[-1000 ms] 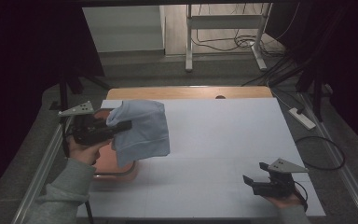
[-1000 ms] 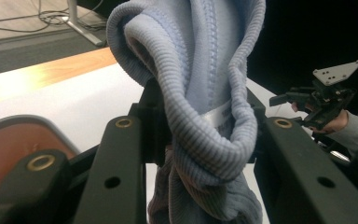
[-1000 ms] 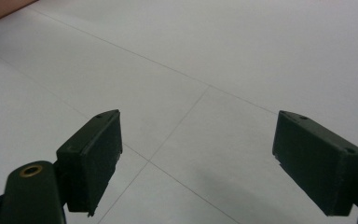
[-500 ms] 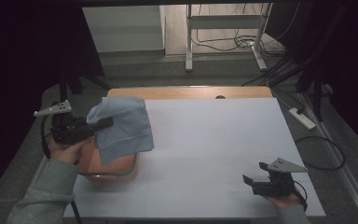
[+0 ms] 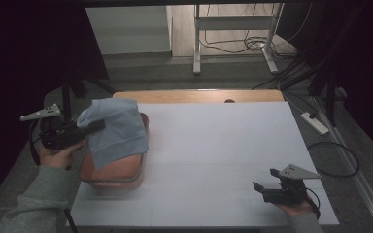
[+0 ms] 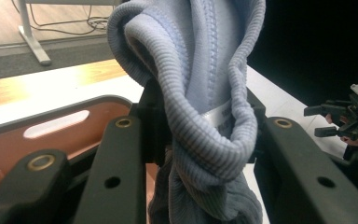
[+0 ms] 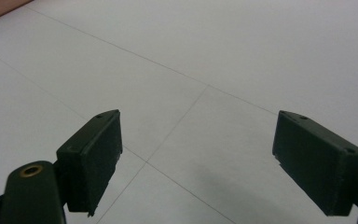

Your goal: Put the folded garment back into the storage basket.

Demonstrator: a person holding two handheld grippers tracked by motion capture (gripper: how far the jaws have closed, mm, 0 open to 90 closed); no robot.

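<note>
While the left tongs (image 5: pixel 94 127) pinch the cloth (image 5: pixel 115 131), white table (image 5: pixel 223 145) lies bare.

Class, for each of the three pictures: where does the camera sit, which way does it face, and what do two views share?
High view: above the person's side, facing forward and down on the white table; forearms and both grippers show.
Left gripper view: on the left gripper, facing the blue cloth it clamps.
Right gripper view: on the right gripper, facing bare table; jaws apart.
Shared: high and left gripper views show the cloth and orange tub.
</note>
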